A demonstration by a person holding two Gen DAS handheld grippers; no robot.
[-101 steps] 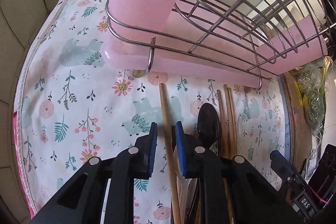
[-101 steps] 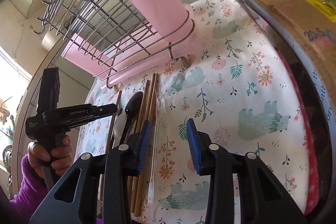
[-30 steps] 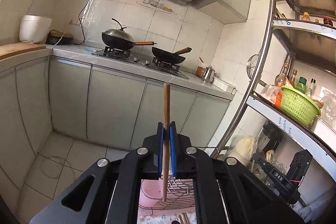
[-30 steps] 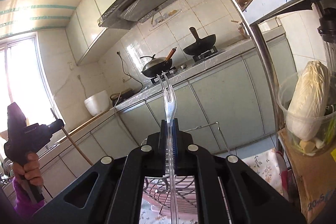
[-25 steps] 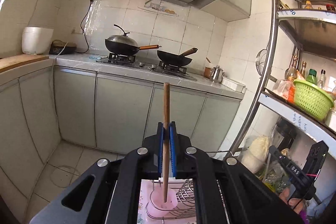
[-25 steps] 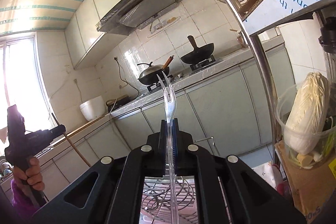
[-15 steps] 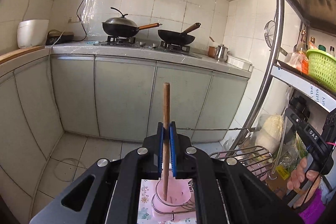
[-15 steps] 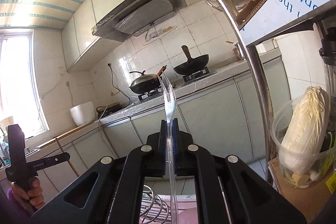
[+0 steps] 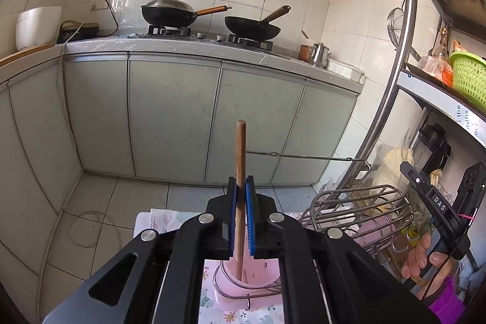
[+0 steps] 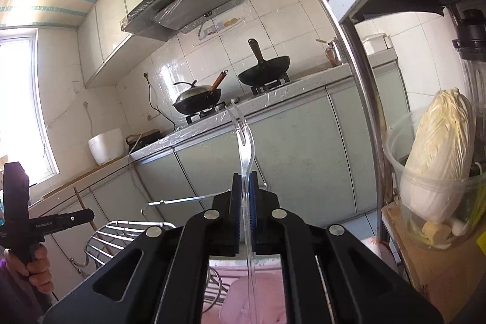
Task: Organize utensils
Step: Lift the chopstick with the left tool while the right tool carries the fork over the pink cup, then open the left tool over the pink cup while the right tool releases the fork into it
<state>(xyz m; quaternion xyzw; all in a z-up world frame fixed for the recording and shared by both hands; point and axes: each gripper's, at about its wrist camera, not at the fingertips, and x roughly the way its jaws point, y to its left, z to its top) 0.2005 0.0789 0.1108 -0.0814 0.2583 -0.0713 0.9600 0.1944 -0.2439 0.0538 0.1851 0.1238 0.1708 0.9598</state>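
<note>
My left gripper (image 9: pixel 241 187) is shut on a wooden chopstick (image 9: pixel 240 154) held upright; its lower end hangs over the pink cup (image 9: pixel 261 272) in the wire rack (image 9: pixel 358 211). My right gripper (image 10: pixel 244 184) is shut on a clear plastic fork (image 10: pixel 243 135), tines up, its handle pointing down over a pink cup (image 10: pixel 264 299). The right gripper (image 9: pixel 437 205) shows at the right of the left wrist view. The left gripper (image 10: pixel 51 222) with its chopstick (image 10: pixel 82 207) shows at the left of the right wrist view.
The rack stands on a floral cloth (image 9: pixel 212 305). A metal shelf post (image 10: pixel 349 50) rises to the right, with a cabbage in a clear tub (image 10: pixel 437 160) and a cardboard box (image 10: pixel 431 263) beside it. Kitchen cabinets and a stove with woks (image 9: pixel 212 14) lie beyond.
Both grippers picked their utensils up off the cloth and turned them upright. In the last second both have come lower over the rack, toward the pink cups.
</note>
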